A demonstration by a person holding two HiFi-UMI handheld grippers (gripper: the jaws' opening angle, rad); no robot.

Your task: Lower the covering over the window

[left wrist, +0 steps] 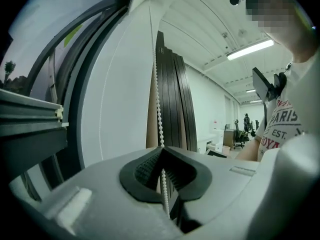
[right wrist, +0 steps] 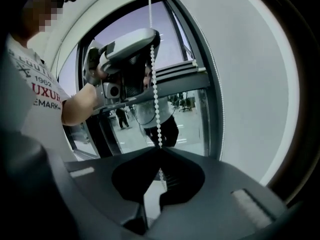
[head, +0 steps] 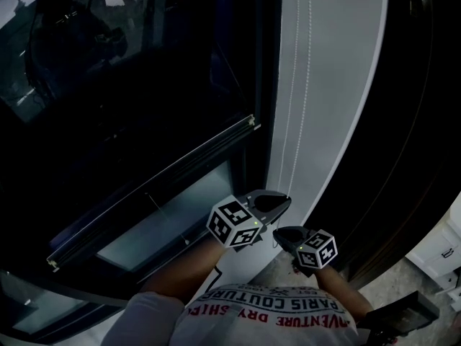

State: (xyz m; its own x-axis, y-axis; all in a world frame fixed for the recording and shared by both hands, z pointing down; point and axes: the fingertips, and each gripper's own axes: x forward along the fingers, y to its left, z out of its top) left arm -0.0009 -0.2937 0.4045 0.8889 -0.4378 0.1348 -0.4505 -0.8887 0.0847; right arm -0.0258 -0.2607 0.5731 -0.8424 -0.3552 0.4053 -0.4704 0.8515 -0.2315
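Observation:
Down the white wall strip beside the dark window (head: pixel 130 85) hangs a white bead chain (head: pixel 295 85). My left gripper (head: pixel 286 200) is shut on one strand of it, and my right gripper (head: pixel 281 233) is shut on the chain just below and to the right. In the left gripper view the beads (left wrist: pixel 159 109) run down into the closed jaws of my left gripper (left wrist: pixel 162 150). The right gripper view shows the same chain (right wrist: pixel 155 104) entering my right gripper (right wrist: pixel 160 151), with the left gripper (right wrist: pixel 127 49) above it. The blind's bottom rail (head: pixel 151 189) crosses the window at a slant.
Dark upright panels (head: pixel 410 121) stand right of the white strip. A white cabinet (head: pixel 441 254) and a black device (head: pixel 403 314) sit at the lower right. The window frame's dark post (head: pixel 252 157) runs close left of the chain.

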